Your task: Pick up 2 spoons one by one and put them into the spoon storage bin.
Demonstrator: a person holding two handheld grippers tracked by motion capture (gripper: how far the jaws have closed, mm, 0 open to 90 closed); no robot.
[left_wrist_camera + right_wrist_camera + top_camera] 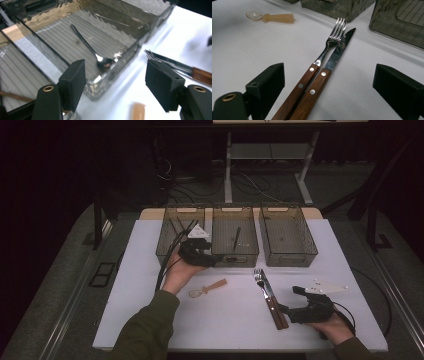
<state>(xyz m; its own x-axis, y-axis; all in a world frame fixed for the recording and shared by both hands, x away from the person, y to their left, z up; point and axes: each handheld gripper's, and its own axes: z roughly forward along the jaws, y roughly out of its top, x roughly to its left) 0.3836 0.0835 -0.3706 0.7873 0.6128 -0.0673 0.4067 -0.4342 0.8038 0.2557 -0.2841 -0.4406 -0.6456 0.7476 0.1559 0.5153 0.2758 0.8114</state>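
Metal spoon [100, 60]: lies flat in the middle bin [235, 237], bowl toward the near wall, handle running away toward the far wall; long axis along the bin's length
Left tongs [212, 261]: over the near rim of the middle bin, jaws apart, nothing between them
Right tongs [296, 296]: low over the worktop [225, 320] at the near right, jaws wide, empty, either side of the wooden handles
Fork [332, 40] and knife [340, 47]: side by side, touching, tips toward the bins, handles toward the right tongs
Small spoon [207, 288]: pale handle, clear bowl, alone on the worktop, open room all round
Count: three bins in a row along the far edge; two spoons, one fork, one knife
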